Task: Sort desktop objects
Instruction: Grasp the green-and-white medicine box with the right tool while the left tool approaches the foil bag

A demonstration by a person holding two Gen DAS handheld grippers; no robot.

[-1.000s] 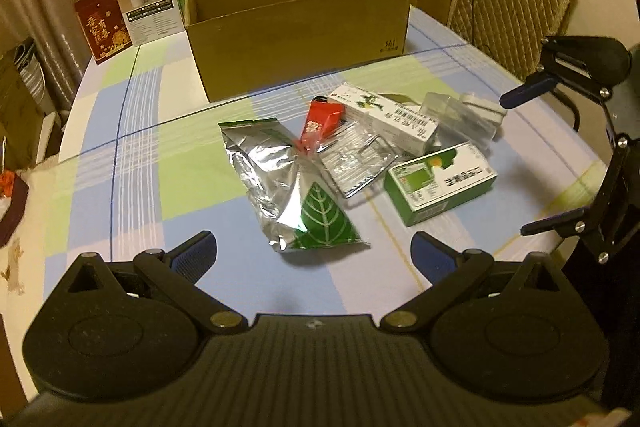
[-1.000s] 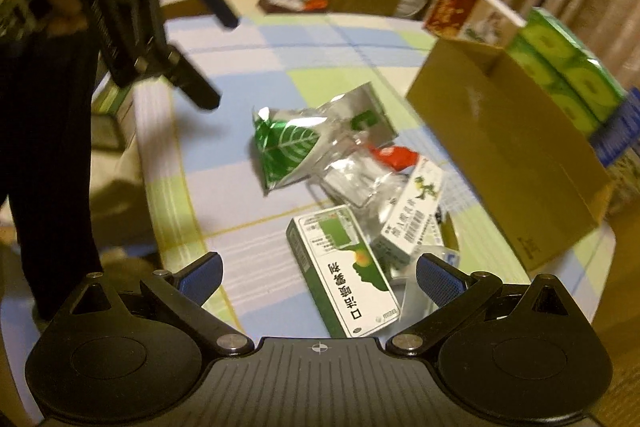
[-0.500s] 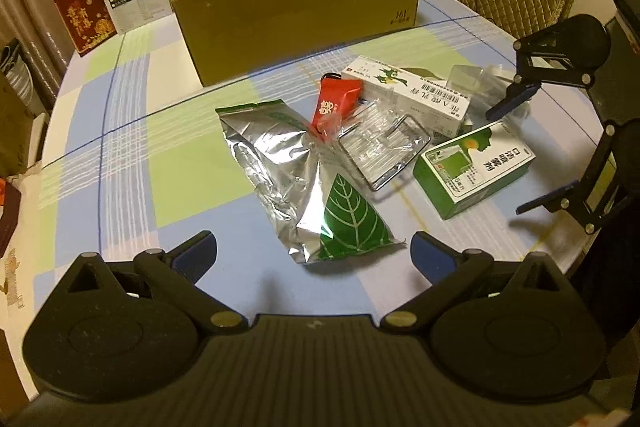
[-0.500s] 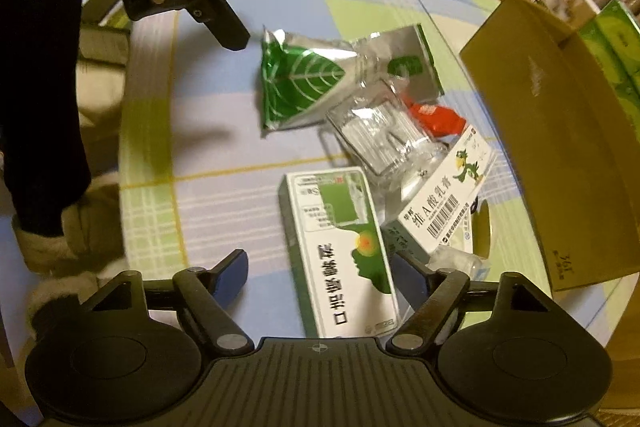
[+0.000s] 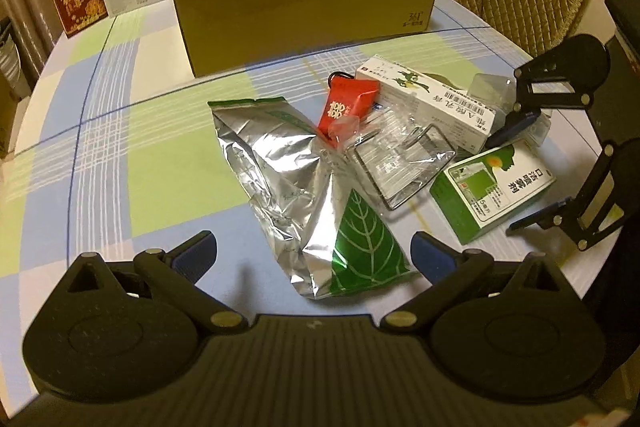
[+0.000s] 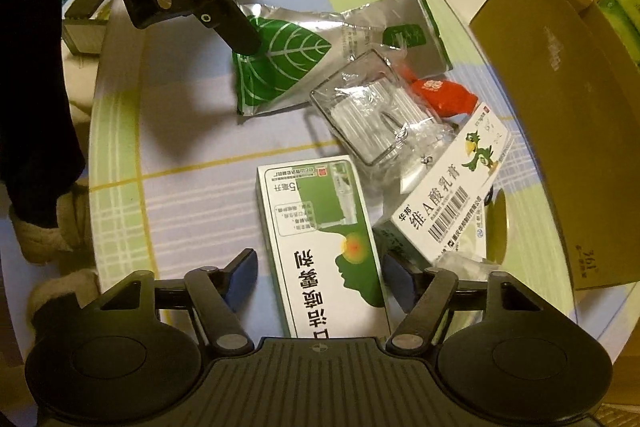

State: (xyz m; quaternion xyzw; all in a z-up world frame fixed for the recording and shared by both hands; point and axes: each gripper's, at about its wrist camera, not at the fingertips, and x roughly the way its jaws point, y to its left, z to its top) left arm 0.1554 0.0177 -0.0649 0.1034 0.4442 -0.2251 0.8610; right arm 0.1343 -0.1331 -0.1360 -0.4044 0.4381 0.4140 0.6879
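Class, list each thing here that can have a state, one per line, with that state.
Cardboard box: open at top, upright.
Foil bag: lying flat, crumpled.
Green box: lying flat, between the right gripper's fingers.
White box: lying flat.
Left gripper: open.
Right gripper: open.

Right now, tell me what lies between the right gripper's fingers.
The green-and-white medicine box lies between the open right gripper's fingers, its near end running under the gripper body. The right wrist view shows it.
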